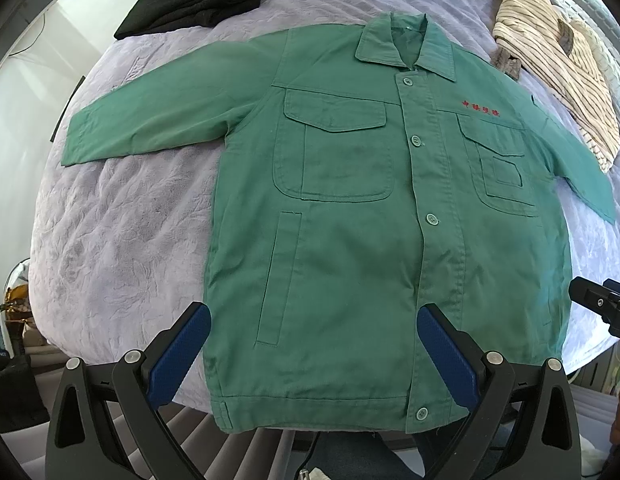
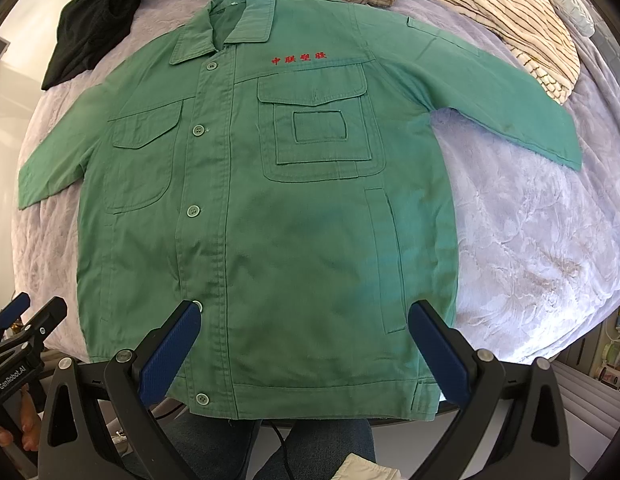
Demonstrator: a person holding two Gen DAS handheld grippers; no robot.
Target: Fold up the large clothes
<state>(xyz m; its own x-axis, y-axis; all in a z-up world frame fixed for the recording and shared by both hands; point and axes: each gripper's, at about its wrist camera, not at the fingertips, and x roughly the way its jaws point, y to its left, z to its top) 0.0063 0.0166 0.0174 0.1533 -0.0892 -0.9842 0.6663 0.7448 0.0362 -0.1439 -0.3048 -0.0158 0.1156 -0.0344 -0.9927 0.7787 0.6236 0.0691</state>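
On the bed — green jacket [image 1: 350, 240]

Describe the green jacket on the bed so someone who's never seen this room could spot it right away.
Start at the lilac bedspread that covers the bed. Spread flat in its middle, front up and buttoned, sleeves out to both sides, lies the green jacket. Unlike the black garment and the striped garment near its collar, it is plain green with red embroidered characters on the chest.

Light: bright, even daylight, strongest at the white patch upper left in the left wrist view
Shadows: soft, faint on the green jacket [image 1: 350, 240]
Focus: sharp at centre, softer toward the rims
Distortion: strong fisheye bulge, dark vignette in the corners
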